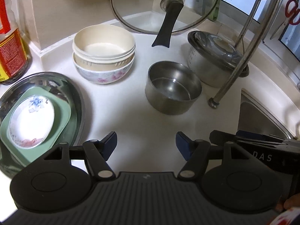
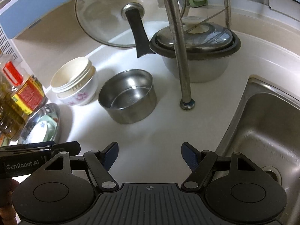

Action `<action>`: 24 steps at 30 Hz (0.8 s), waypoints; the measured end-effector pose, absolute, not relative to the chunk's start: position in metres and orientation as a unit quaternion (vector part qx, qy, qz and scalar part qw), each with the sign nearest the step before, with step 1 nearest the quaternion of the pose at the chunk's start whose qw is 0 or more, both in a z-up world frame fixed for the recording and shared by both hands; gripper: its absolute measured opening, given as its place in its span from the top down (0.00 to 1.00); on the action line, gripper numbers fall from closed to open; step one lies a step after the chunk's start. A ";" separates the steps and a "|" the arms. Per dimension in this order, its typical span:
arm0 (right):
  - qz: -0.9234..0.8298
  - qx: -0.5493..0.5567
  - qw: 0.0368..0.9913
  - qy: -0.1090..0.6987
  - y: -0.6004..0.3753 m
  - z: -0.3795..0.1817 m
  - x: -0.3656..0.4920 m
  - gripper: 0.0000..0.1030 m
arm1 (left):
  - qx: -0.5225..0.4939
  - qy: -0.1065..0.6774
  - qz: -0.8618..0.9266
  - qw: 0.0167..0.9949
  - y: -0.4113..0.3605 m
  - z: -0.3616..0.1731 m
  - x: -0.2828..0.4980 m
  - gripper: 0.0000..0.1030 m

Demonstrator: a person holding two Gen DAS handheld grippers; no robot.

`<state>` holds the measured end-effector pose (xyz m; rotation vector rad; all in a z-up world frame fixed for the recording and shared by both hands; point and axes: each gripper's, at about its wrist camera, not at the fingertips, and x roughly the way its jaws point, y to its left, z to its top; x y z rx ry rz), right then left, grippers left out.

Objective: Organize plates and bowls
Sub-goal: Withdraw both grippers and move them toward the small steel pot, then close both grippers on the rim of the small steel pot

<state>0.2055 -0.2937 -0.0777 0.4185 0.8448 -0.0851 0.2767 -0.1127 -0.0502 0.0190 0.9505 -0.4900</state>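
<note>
A: Which step are we looking at now?

B: I am judging that it is an approach, not a grasp. The left gripper [image 1: 146, 144] is hanging over bare countertop [image 1: 135, 116] with its jaws standing wide apart, and nothing is lying between them. The right gripper [image 2: 150, 155] is doing the same: jaws spread, only white counter under them.

A: And where are the plates and bowls sitting?

B: The plates are already lying in a pile at the left. A small white plate [image 1: 31, 120] with a blue flower is resting on a green square plate [image 1: 63, 112], and both are lying in a steel tray [image 1: 75, 86]. Behind, near the wall, a cream bowl [image 1: 103, 43] is sitting nested in a floral bowl [image 1: 105, 75]. The steel bowl [image 1: 172, 88] is standing alone, apart from that pair, just in front of a covered pot [image 1: 211, 60].

A: So the steel bowl is the one that is remaining?

B: It is looking so to me. It is the only loose bowl, and both grippers are pointing roughly toward it.

A: What is the next move asking for?

B: I am thinking that one gripper must go forward and down until one finger is inside the rim and the other outside, then close on the wall. The steel is smooth and thin, so the grip may be slipping if it is shallow. The rack leg [image 2: 184, 86] is standing just beside the bowl on the sink [image 2: 262, 131] side, so the right gripper is needing care there.
</note>
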 end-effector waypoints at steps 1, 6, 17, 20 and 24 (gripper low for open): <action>-0.045 0.201 0.892 0.402 -0.294 -0.078 0.207 0.28 | 0.009 0.452 -0.235 0.861 -0.114 -0.050 0.279 0.35; -0.058 0.202 0.902 0.378 -0.297 -0.077 0.216 0.38 | 0.013 0.438 -0.239 0.867 -0.124 -0.051 0.291 0.36; -0.072 0.199 0.918 0.335 -0.298 -0.081 0.247 0.59 | 0.012 0.418 -0.241 0.876 -0.148 -0.056 0.320 0.47; -0.074 0.189 0.924 0.323 -0.299 -0.083 0.258 0.60 | 0.010 0.417 -0.242 0.876 -0.155 -0.059 0.327 0.52; -0.079 0.183 0.926 0.322 -0.301 -0.088 0.270 0.62 | 0.013 0.413 -0.241 0.878 -0.162 -0.064 0.336 0.58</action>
